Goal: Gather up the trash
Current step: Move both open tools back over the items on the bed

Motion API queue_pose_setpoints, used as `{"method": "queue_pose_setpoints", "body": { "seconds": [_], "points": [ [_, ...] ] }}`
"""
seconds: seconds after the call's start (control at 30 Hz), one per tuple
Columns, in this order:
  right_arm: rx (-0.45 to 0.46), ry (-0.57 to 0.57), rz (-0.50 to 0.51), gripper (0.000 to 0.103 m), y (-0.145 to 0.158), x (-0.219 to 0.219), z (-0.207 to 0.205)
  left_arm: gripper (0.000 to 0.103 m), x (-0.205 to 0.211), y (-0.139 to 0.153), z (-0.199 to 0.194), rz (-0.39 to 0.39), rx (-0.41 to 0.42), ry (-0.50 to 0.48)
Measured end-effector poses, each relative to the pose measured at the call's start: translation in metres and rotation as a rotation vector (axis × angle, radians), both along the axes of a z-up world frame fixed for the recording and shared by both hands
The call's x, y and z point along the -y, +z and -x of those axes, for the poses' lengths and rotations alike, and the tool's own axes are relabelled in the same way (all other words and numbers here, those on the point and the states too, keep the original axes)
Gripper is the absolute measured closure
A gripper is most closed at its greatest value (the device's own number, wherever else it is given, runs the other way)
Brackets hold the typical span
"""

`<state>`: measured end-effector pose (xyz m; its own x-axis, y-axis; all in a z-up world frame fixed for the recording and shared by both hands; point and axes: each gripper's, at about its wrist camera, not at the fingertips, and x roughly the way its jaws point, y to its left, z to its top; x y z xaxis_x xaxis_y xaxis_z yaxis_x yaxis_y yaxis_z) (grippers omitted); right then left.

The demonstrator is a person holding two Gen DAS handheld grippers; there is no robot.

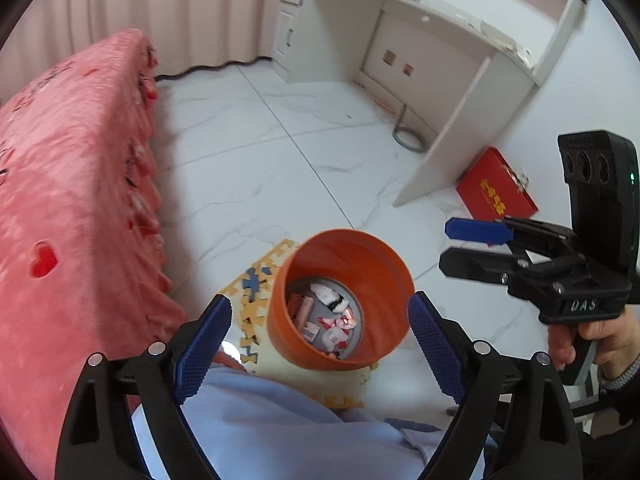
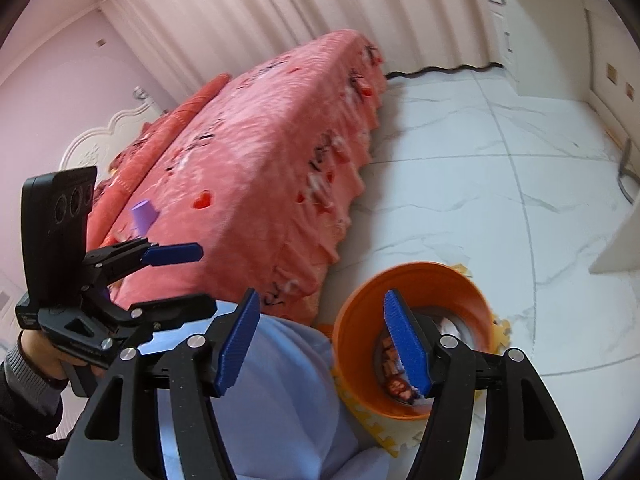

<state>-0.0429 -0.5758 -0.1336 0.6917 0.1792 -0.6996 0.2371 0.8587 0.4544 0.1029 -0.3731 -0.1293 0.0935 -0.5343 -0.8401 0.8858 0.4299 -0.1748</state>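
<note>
Orange bin [image 1: 340,300]: wrappers [image 1: 336,326] inside, on foam puzzle mat [image 1: 256,280]. My left claw [image 1: 320,344] wide open, empty; my right claw [image 2: 320,344], body marked "DAS", parted, empty.

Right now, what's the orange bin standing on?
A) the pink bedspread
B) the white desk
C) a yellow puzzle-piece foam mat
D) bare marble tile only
C: the orange bin stands on the floor with the jigsaw-edged yellow foam mat showing under and around its base, beside the pink-covered bed; wrappers and scraps lie at its bottom.
</note>
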Motion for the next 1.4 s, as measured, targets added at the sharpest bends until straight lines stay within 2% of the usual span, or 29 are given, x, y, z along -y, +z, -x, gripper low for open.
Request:
{"method": "queue_pose_setpoints", "body": {
  "seconds": [0.07,0.13,0.4,0.53,1.07,1.23,1.4],
  "points": [
    [0.012,0.027,0.006,0.038,0.008,-0.013,-0.005,0.014,-0.013,0.008,-0.001,0.007,0.022,0.029],
    [0.021,0.042,0.009,0.035,0.014,-0.020,-0.009,0.006,-0.024,0.014,-0.001,0.010,0.046,0.054],
    [0.049,0.120,0.026,0.025,0.038,-0.061,-0.024,0.006,-0.067,0.031,-0.002,0.029,0.070,0.135],
    [0.053,0.199,0.037,0.025,0.044,-0.092,-0.041,0.006,-0.101,0.039,-0.008,0.045,0.073,0.202],
    [0.102,0.552,0.060,0.025,0.071,-0.247,-0.170,0.006,-0.271,0.052,-0.060,0.039,0.096,0.569],
    [0.097,0.630,0.050,0.025,0.067,-0.295,-0.204,0.006,-0.328,0.048,-0.082,0.033,0.083,0.695],
    [0.086,0.710,0.030,0.025,0.054,-0.346,-0.231,0.006,-0.370,0.044,-0.094,0.039,0.058,0.750]
  ]
}}
